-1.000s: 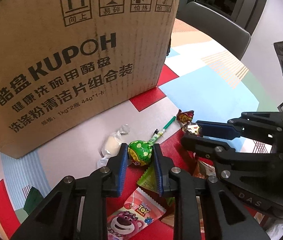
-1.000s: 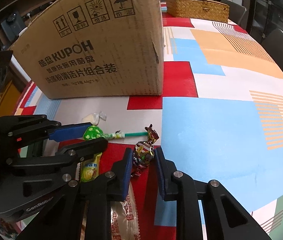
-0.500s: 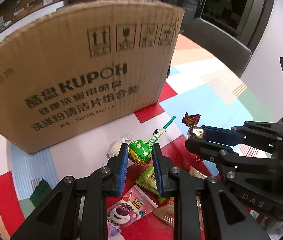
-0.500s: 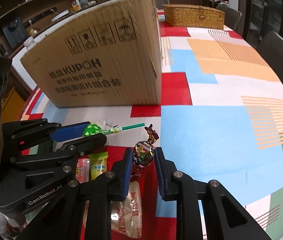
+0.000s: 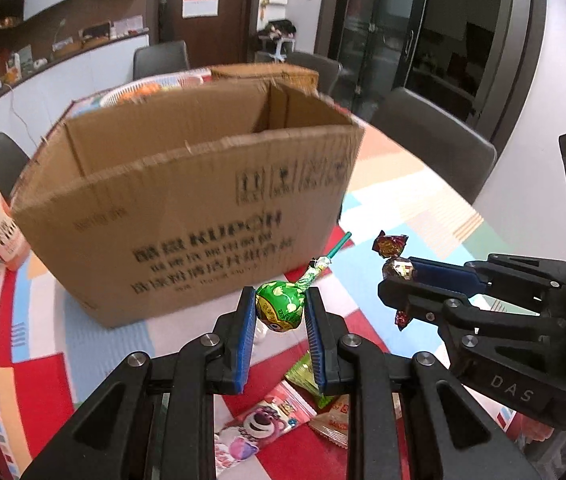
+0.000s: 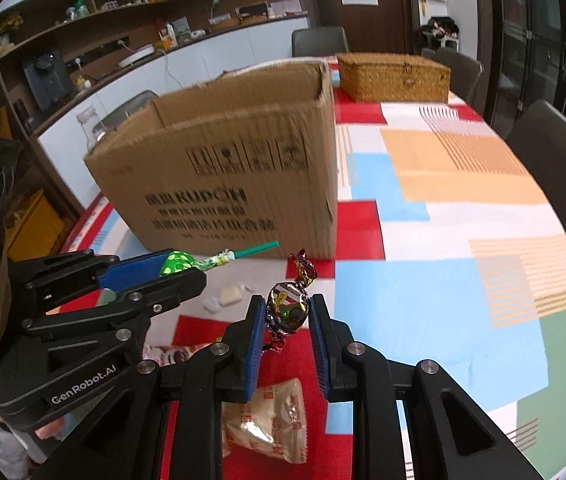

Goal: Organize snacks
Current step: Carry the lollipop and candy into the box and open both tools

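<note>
My left gripper (image 5: pixel 280 307) is shut on a green-wrapped lollipop (image 5: pixel 281 307), its teal stick pointing up and right toward the open cardboard box (image 5: pixel 187 216). Beside it, my right gripper (image 6: pixel 286 313) is shut on a foil-wrapped candy (image 6: pixel 287 310) with twisted ends. Both hang above the table, in front of the box's printed side (image 6: pixel 219 200). From the right wrist view the left gripper (image 6: pixel 187 270) shows at the left with the lollipop (image 6: pixel 176 262); the left wrist view shows the right gripper (image 5: pixel 397 276) holding the candy (image 5: pixel 395 268).
Loose snack packets lie on the patterned tablecloth below: a pink bear packet (image 5: pixel 259 424), a green packet (image 5: pixel 303 372), a biscuit packet (image 6: pixel 267 420), a white wrapped sweet (image 6: pixel 229 294). A wicker basket (image 6: pixel 393 76) stands behind the box, dark chairs (image 5: pixel 427 132) around the table.
Both grippers have risen with their sweets off the table; the box's open top and the room behind have come into view.
</note>
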`<state>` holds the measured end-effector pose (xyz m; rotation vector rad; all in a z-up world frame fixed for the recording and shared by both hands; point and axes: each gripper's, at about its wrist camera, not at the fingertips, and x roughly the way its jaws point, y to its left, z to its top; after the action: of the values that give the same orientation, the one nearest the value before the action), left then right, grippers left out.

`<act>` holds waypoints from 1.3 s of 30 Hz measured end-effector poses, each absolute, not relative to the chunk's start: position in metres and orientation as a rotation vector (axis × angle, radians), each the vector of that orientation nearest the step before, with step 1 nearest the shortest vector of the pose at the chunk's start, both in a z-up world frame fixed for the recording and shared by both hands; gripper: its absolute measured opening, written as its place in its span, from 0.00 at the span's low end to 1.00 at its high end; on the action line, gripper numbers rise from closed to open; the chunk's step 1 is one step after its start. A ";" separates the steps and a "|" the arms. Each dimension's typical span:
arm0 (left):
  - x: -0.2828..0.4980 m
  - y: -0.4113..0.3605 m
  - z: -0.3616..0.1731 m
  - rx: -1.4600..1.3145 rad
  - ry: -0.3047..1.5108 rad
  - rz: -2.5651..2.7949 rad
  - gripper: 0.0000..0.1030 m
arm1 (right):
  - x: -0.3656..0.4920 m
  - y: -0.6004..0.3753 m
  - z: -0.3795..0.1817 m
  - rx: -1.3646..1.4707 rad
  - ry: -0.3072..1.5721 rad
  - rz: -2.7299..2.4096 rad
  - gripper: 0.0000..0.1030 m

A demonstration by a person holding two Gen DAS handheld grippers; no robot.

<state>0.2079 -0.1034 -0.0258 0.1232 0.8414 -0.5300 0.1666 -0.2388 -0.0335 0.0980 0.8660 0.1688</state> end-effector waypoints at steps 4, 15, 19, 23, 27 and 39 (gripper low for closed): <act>0.209 -0.096 -0.006 0.110 0.787 -0.512 0.24 | 0.172 -0.235 -0.021 0.092 0.832 0.173 0.23; 0.217 -0.068 0.043 0.079 0.657 -0.460 0.24 | 0.189 -0.220 0.026 0.078 0.710 0.197 0.23; 0.222 -0.061 0.056 0.072 0.622 -0.441 0.24 | 0.200 -0.215 0.038 0.075 0.686 0.209 0.23; 0.229 -0.053 0.065 0.069 0.603 -0.418 0.24 | 0.214 -0.210 0.046 0.081 0.679 0.227 0.23; 0.238 -0.045 0.071 0.065 0.597 -0.388 0.24 | 0.228 -0.204 0.053 0.066 0.670 0.227 0.23; 0.281 -0.030 0.067 0.067 0.638 -0.323 0.24 | 0.267 -0.189 0.062 0.028 0.675 0.222 0.23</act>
<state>0.2806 -0.0304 0.0672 0.0667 0.6379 -0.3229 0.2670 -0.1893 0.0624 0.0278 0.6753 0.2218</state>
